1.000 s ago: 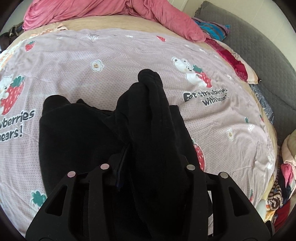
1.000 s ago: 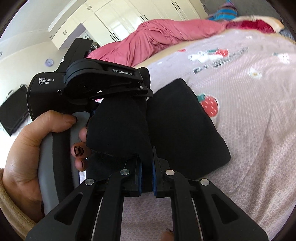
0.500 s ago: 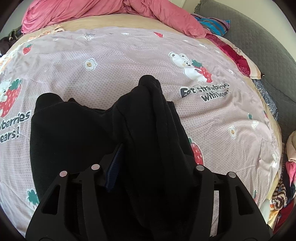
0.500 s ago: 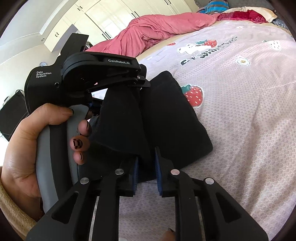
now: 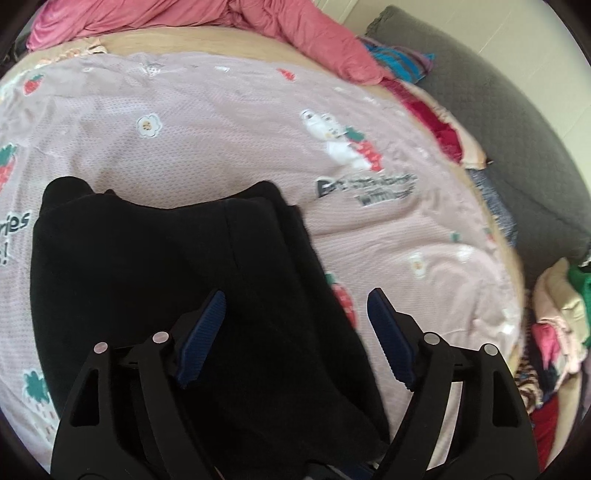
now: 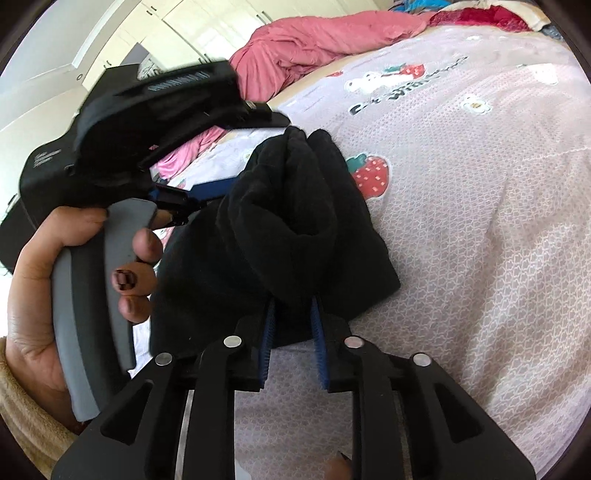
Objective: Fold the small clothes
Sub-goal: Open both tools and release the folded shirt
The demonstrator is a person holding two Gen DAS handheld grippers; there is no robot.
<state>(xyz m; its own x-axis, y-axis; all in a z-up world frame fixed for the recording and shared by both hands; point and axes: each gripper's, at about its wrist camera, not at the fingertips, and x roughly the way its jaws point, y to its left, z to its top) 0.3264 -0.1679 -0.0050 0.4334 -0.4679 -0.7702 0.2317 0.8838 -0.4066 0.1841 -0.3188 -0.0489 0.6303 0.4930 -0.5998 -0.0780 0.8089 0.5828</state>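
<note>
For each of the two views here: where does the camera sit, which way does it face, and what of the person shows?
Left wrist: behind the open left claw, facing down over the black garment on the bedsheet.
Right wrist: behind the right claw pinching the garment, facing the left hand.
Shared: garment, sheet, pink duvet.

The black garment point(image 5: 155, 280) is soft, dark fabric, folded over on itself into thick layers on the bed. In the right wrist view its near edge is bunched into an upright ridge, with rounded folds rising behind, while the rest slumps flat.
</note>
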